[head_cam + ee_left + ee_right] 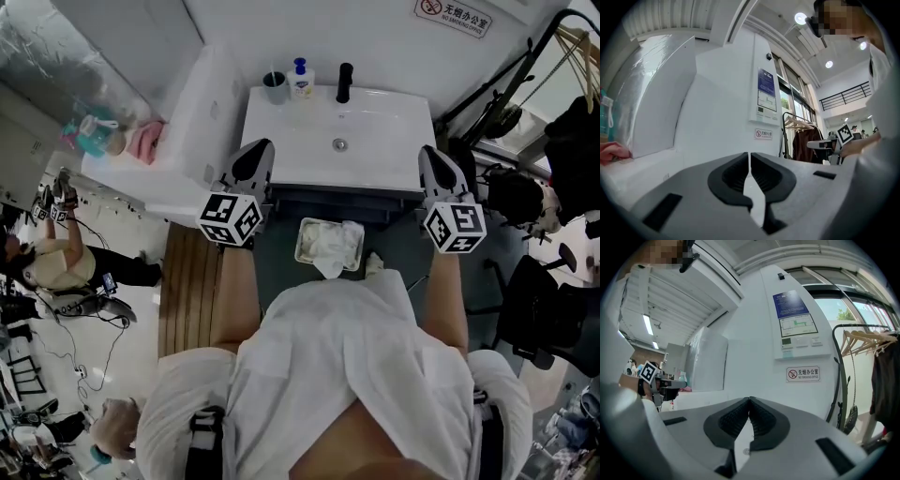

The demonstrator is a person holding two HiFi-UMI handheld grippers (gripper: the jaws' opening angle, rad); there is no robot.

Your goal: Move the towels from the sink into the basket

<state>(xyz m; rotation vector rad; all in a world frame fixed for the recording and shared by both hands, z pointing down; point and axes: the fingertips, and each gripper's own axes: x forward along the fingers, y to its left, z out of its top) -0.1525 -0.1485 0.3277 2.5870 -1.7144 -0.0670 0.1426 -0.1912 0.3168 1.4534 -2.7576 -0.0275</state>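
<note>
The head view alone shows the task's things. The towels [330, 246] lie bunched, white and crumpled, in the basket [302, 246]. The basket sits on the floor at 6 o'clock from the sink [375, 122], just in front of the person's torso. The sink's white basin shows no towel in it. A black faucet [345, 82] stands at its 12 o'clock edge, with a soap bottle [301, 80] and a cup [275, 86] near its 11 o'clock corner.

In that view the left tongs [260, 150] hang by the sink's 7 o'clock corner. The right tongs [431, 155] hang by its 5 o'clock corner, and the basket lies between the two arms, lower in the frame. The head view looks onto the backs of the tongs, so it cannot show whether they are closed.

The gripper views settle that. In the left gripper view the dark pads meet at their tips, with only a thin slit behind and nothing held. In the right gripper view the pads are pressed together and also hold nothing. Both views look level at the wall, so neither shows the basket or the towels.

The right gripper view shows a no-smoking sign [802, 374] under a wall panel [797, 324], and a clothes rack [862, 341] at 3 o'clock. The left gripper view catches a pink cloth [611, 152] on the white tabletop [642, 164] at 9 o'clock.
</note>
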